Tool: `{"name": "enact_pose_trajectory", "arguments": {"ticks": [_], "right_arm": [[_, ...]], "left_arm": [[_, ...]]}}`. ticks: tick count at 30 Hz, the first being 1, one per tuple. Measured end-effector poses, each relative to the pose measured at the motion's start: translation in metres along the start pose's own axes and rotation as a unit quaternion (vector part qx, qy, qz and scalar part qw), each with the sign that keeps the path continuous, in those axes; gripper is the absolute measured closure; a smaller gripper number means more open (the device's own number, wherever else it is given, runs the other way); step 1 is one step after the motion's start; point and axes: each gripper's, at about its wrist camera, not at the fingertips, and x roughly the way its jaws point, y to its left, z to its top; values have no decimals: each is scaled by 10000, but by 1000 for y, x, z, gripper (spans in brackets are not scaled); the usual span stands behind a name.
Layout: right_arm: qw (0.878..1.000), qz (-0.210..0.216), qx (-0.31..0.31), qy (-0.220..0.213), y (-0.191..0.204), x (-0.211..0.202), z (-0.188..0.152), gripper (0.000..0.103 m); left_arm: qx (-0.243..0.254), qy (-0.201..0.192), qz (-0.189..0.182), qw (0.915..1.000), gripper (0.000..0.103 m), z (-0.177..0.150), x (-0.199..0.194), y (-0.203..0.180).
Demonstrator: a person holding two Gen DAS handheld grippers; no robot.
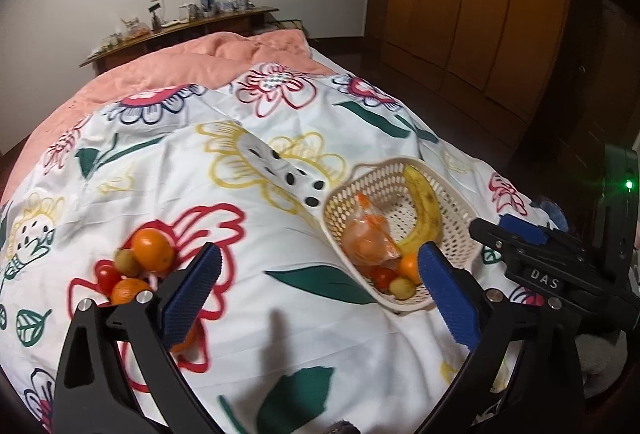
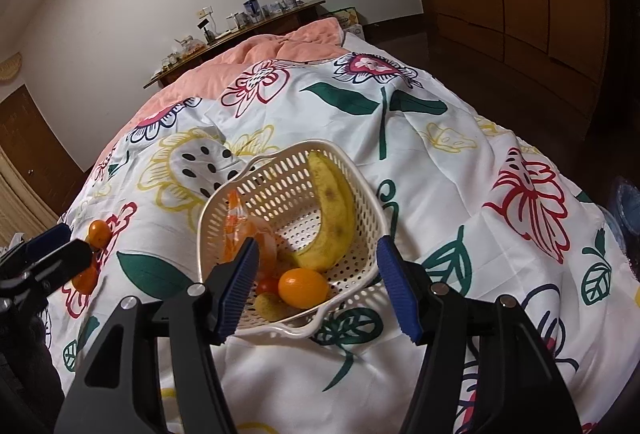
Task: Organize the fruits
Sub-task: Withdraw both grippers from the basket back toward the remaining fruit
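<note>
The left gripper (image 1: 320,288) is hanging over the bedspread with its blue ribbed pads spread wide and nothing between them. The right gripper (image 2: 316,288) is hovering at the near rim of the basket with its jaws partly open, the pads touching nothing.

Just past the left gripper's left pad, a small cluster of loose fruit is sitting on the white flower-printed quilt (image 1: 248,318): a round glossy orange (image 1: 153,249), a smaller orange mandarin (image 1: 127,290), a red tomato (image 1: 107,277) and a greenish-brown kiwi-like fruit (image 1: 127,261), all touching one another. Well apart to their right, the cream perforated plastic basket (image 2: 362,276) is already holding a curved yellow banana (image 2: 331,211), an orange citrus fruit (image 2: 303,286), a crinkly clear bag of orange pieces (image 2: 236,230), a tomato and a small yellowish fruit.

The loose pieces are likely light, round and prone to rolling on soft bedding. The orange looks firm and should take a squeeze across its widest middle; the tomato probably bruises easily and wants a gentler close. The quilt is giving underneath, so pressing down may shift the neighbours.
</note>
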Motion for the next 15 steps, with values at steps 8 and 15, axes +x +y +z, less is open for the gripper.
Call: {"name": "enact_pose_trajectory", "arguments": {"ticks": [8, 15], "right_arm": [[9999, 95, -107, -11, 14, -4, -2, 42], [9997, 189, -159, -33, 21, -8, -1, 42]], "left_arm": [[-454, -171, 164, 9987, 3, 4, -20, 40], [-744, -362, 308, 9961, 3, 7, -41, 76]]}}
